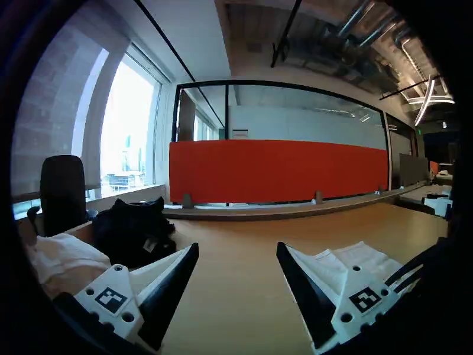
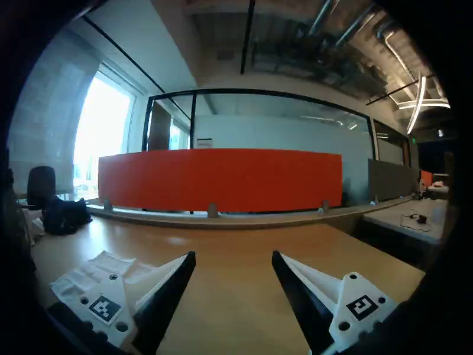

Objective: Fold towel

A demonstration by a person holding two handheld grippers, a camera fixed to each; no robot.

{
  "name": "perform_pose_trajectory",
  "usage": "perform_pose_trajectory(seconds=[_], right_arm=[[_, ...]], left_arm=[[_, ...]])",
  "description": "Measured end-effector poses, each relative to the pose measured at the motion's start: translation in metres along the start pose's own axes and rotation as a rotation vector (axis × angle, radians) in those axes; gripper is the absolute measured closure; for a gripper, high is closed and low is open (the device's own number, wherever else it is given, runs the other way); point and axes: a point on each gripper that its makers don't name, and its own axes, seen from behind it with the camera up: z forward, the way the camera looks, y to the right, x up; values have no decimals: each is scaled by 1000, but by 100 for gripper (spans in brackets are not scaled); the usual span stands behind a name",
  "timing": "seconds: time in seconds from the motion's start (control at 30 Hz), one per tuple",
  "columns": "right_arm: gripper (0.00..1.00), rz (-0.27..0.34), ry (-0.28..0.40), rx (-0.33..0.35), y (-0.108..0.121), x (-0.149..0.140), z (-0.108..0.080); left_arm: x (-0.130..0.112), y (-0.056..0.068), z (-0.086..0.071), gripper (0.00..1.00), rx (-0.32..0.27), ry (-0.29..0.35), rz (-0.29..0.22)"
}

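Observation:
In the left gripper view a crumpled white towel [image 1: 62,260] lies at the far left of the wooden desk [image 1: 248,254], partly behind my left gripper's left finger. My left gripper [image 1: 237,263] is open over bare desk with nothing between its fingers. In the right gripper view my right gripper [image 2: 233,269] is also open and empty, low over the desk [image 2: 236,248]. A folded white printed sheet [image 1: 349,260] lies behind the left gripper's right finger, and the sheet [image 2: 94,269] sits behind the right gripper's left finger.
A black bag [image 1: 133,228] rests on the desk beside the towel, and the bag [image 2: 65,216] appears far left. A black chair [image 1: 62,192] stands by the window. An orange divider panel [image 1: 278,170] runs along the desk's far edge. Another desk [image 2: 408,222] stands to the right.

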Motion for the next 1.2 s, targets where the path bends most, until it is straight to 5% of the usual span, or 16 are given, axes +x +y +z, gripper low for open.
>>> perform_pose_trajectory(seconds=[0.57, 0.87, 1.2], right_arm=[[0, -2, -16, 13, -14, 118, -17], [0, -18, -43, 38, -22, 141, -24], [0, -63, -134, 153, -53, 137, -36]], left_arm=[[106, 10, -18, 2, -44, -43, 8], [124, 15, -24, 3, -88, -84, 25], [117, 34, -27, 2, -192, -158, 73]])
